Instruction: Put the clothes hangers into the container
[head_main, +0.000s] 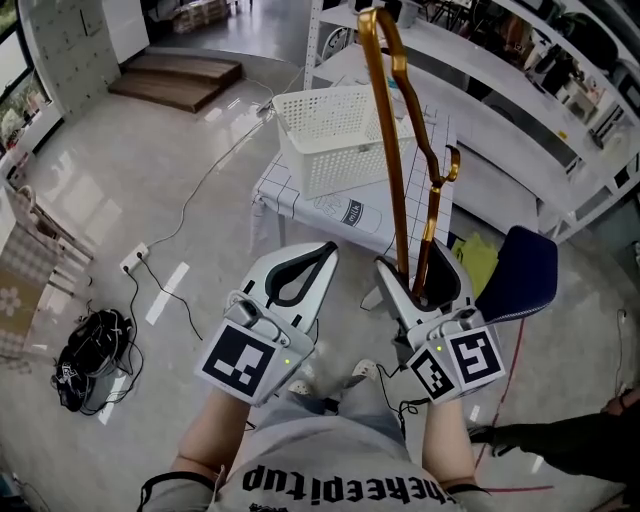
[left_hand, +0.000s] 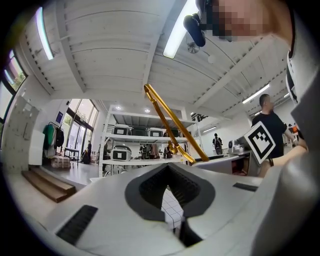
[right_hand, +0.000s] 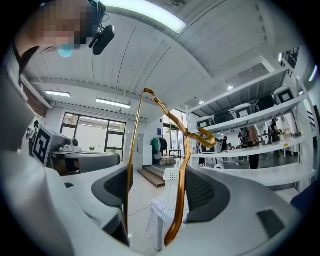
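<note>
The open floor (head_main: 150, 180) fills the left of the head view. At top centre, the white basket (head_main: 340, 150) stands on the small table (head_main: 285, 205). My right gripper (head_main: 420, 265), jaws wide, clamps the gold hanger (head_main: 392, 150) upright, beside the basket's right edge. My left gripper (head_main: 326, 250) is closed and empty, lower centre.

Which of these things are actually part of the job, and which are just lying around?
Part of the job: gold clothes hanger, in the right tool; white basket on the small table.
Just lying about: blue chair; black cable bundle; wooden steps; shelving.
</note>
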